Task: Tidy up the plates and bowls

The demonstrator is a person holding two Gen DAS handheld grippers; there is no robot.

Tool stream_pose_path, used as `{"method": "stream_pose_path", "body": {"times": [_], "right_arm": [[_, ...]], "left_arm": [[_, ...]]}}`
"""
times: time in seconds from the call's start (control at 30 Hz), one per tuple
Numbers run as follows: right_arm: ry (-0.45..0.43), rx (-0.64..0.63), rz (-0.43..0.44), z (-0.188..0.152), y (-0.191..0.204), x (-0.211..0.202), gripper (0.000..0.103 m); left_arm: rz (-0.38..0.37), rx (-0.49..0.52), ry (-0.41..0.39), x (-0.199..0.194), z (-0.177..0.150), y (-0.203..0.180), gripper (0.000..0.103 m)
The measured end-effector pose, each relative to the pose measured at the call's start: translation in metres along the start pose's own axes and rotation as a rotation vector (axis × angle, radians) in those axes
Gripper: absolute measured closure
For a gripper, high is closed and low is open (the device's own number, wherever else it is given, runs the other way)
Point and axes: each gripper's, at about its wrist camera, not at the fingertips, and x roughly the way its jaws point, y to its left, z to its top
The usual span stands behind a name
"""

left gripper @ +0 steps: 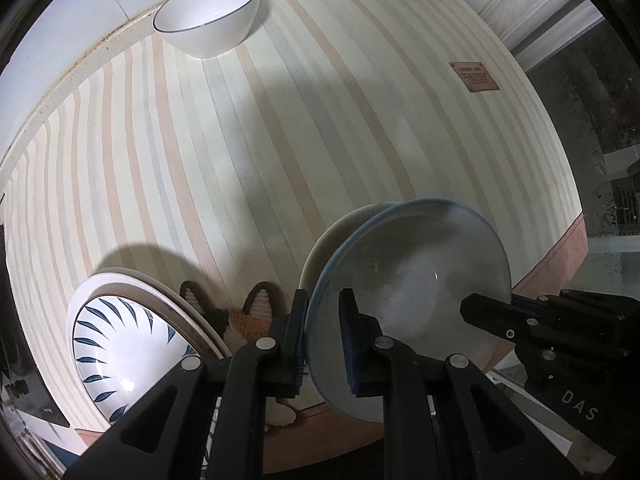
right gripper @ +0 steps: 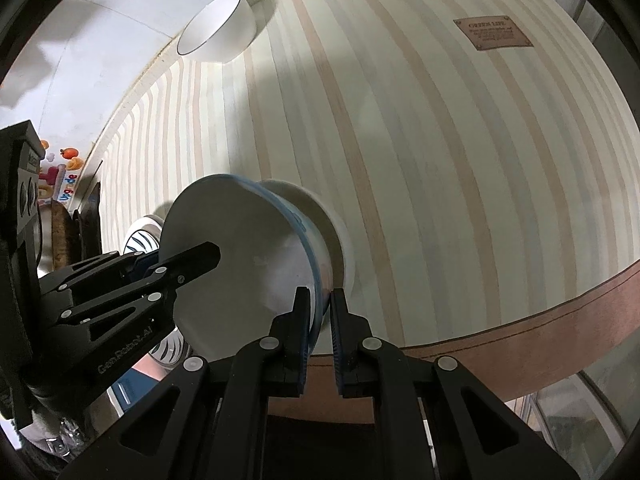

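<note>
Blue-rimmed bowl is gripped at opposite rim edges: left gripper clenched on one side, right gripper clenched on the other. Bowl sits over a cream plate on the striped tablecloth. White bowl stands at far table edge, well apart. Leaf-pattern plate lies just beside the left gripper.
</note>
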Motion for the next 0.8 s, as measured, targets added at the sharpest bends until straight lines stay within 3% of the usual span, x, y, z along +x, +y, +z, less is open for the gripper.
{"method": "stream_pose_path", "body": {"times": [0.37,0.57,0.67,0.7,0.73,0.77,0.8], "right_arm": [[0.051,0.0,-0.011,0.01,0.001,0.01,0.089],[0.065,0.009,0.021,0.017,0.0,-0.004,0.088],[-0.002,-0.013,0.038,0.031,0.006,-0.032,0.087],[-0.032,-0.028,0.045,0.04,0.011,-0.043,0.085],[-0.061,-0.043,0.055,0.05,0.016,-0.052,0.077],[-0.095,-0.058,0.073,0.066,0.021,-0.06,0.061],[-0.119,-0.071,0.089,0.081,0.027,-0.064,0.053]], "left_arm": [[0.007,-0.012,-0.002,0.005,0.004,0.004,0.09],[-0.008,-0.07,-0.081,-0.027,0.006,0.019,0.09],[-0.012,-0.113,-0.151,-0.059,0.018,0.04,0.088],[-0.015,-0.142,-0.182,-0.07,0.026,0.051,0.082],[-0.012,-0.174,-0.208,-0.077,0.034,0.063,0.079],[-0.005,-0.211,-0.229,-0.082,0.045,0.076,0.076],[-0.002,-0.247,-0.24,-0.084,0.058,0.091,0.076]]}}
